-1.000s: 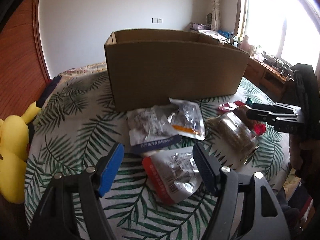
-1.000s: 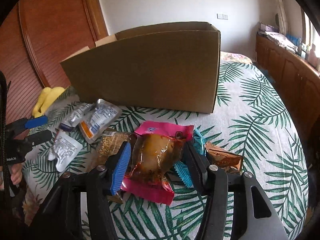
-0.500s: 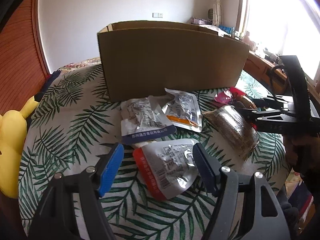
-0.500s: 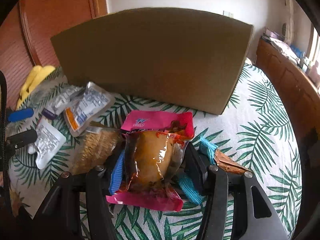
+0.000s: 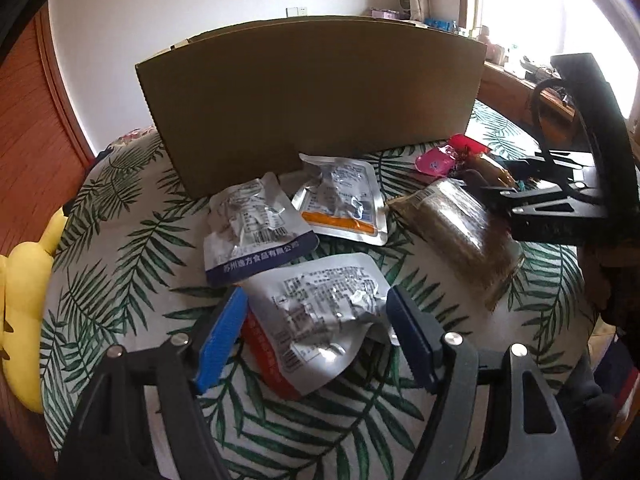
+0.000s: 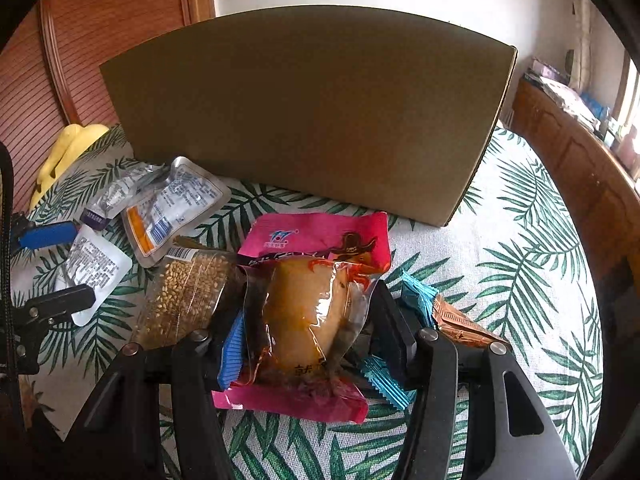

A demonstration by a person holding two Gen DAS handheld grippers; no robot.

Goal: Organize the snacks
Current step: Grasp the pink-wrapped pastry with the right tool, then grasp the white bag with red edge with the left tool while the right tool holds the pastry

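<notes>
In front of the box (image 6: 304,120), the right gripper (image 6: 308,336) clamps the pink pack (image 6: 312,312) (its jaws pressing both sides), while the left gripper (image 5: 316,340) straddles, wide, the silver pouch (image 5: 320,312).

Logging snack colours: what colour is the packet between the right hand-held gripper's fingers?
Pink packet with a clear window; right wrist view shows it best.

A plain white wall (image 5: 180,4) rises behind the leaf-patterned bedspread (image 6: 532,248), reddish ribbed wooden panelling (image 6: 80,44) on one side, a bright sunlit window (image 5: 532,4) above a brown wooden cabinet (image 6: 576,168) opposite.
</notes>
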